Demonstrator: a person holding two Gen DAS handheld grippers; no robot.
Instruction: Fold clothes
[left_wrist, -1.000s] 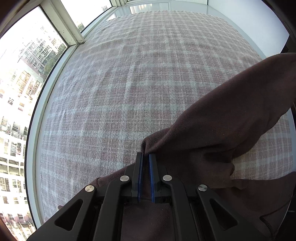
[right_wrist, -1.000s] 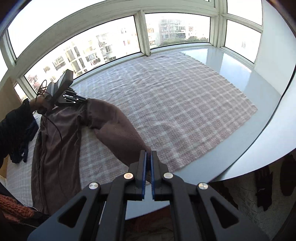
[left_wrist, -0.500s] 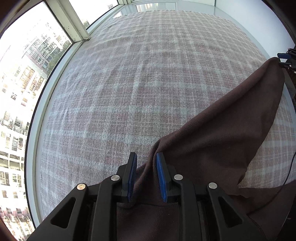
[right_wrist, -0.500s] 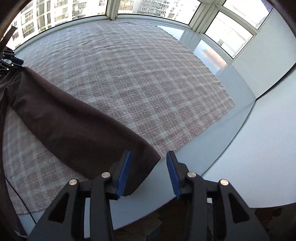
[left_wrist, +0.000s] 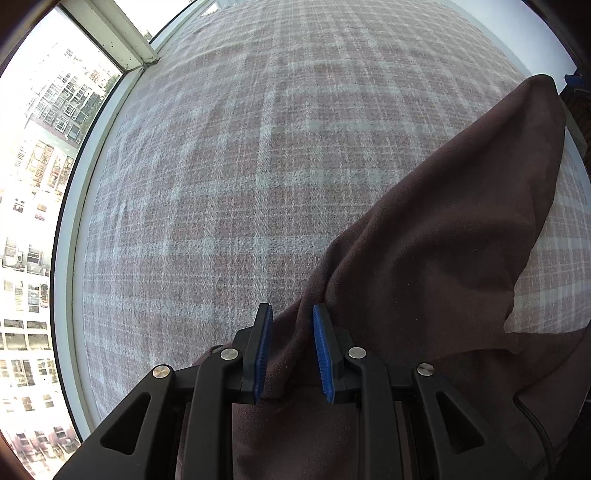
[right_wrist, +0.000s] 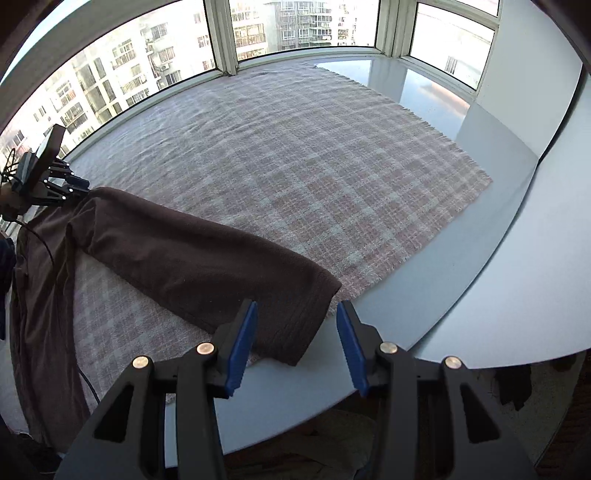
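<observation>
Now the brown sweater (right_wrist: 207, 266) lies on the plaid blanket (right_wrist: 314, 177), its sleeve stretched flat toward four o'clock, ready for folding. Right tongs (right_wrist: 293, 336) are opening, cuff between them, unpinched. Left tongs (left_wrist: 291, 350) are spread around the shoulder cloth.

Both wrist views look steeply down, sharing the garment (left_wrist: 424, 258) and blanket (right_wrist: 332, 166).

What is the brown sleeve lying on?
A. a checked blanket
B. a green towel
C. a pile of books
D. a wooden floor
A: in the right wrist view the brown sleeve is spread flat across the pink-and-white checked blanket, with only its cuff end reaching over the blanket's near edge.
</observation>
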